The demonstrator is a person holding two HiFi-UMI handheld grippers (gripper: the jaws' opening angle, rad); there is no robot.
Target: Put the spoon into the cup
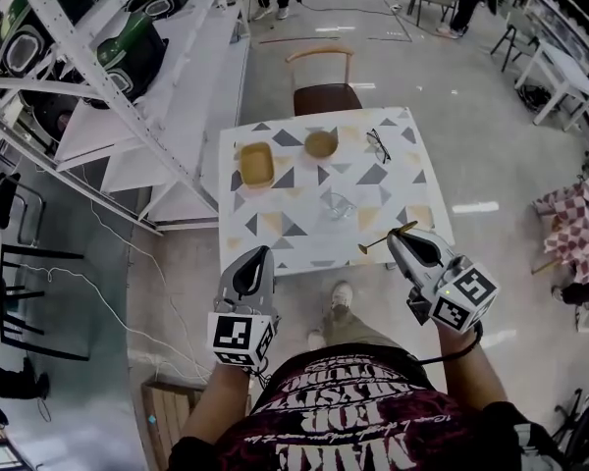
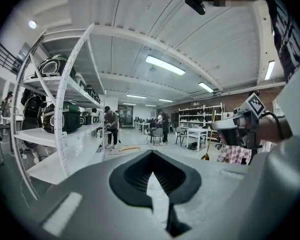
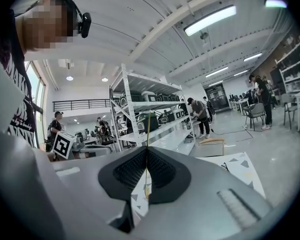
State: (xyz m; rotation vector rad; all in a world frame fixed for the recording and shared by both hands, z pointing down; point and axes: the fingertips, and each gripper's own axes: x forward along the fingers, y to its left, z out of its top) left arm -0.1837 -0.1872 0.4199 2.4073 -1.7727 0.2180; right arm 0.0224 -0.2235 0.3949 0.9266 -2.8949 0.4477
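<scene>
A gold spoon is pinched by its handle in my right gripper, which is shut on it over the table's near right corner. The spoon lies roughly level, its bowl toward the left. In the right gripper view the spoon is a thin line rising between the shut pads of the right gripper. A clear glass cup stands mid-table, beyond and left of the spoon. A tan round cup sits at the far side. My left gripper hangs shut and empty at the table's near edge; its own view shows the left gripper closed.
A patterned white table carries a yellow squarish container and a pair of glasses. A chair stands behind the table. White shelving with bags runs along the left. A checked cloth lies at the right.
</scene>
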